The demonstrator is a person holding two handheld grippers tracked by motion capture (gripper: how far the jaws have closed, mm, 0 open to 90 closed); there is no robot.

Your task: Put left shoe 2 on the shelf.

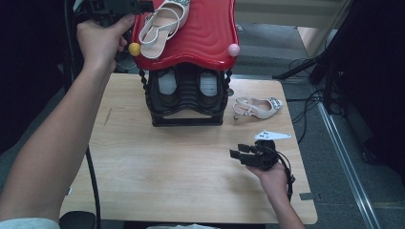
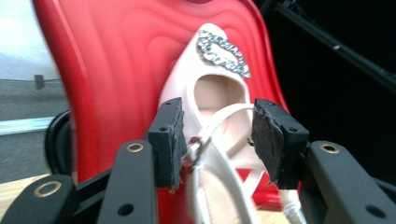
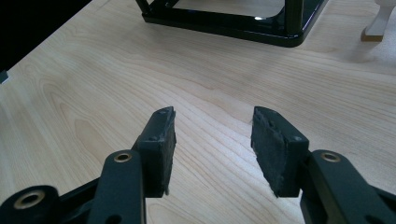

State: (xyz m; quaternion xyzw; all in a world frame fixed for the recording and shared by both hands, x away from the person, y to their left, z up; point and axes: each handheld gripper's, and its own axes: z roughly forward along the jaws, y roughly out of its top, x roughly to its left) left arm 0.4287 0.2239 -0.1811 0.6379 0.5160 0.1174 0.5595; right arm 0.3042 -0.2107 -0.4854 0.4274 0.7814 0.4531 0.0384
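Up on the top tier of the black shoe rack (image 1: pixel 187 102), the glossy red wavy plastic shelf (image 1: pixel 205 38) now carries one pale pink slingback sandal with a sparkly buckle (image 1: pixel 162 24), lying toe toward the far side and heel strap toward the shelf's near-left corner, beside the little yellow knob (image 1: pixel 134 48). The left gripper (image 1: pixel 117 7) hangs at that same corner, and its own view tells the story: the jaws stand apart on either side of the heel straps, pads clear of them, so the shoe looks released and resting on the shelf by its own weight. That placement reads as deliberate, well onto the shelf so it won't slide off the wavy lip. Its partner, the second pale pink sandal (image 1: pixel 258 108), lies on its side on the wooden tabletop (image 1: pixel 143 162) near the right edge, just beside the rack's foot. The right gripper (image 1: pixel 247 155) waits low over the tabletop toward the near-right corner, jaws spread and empty, likely poised for that second shoe.
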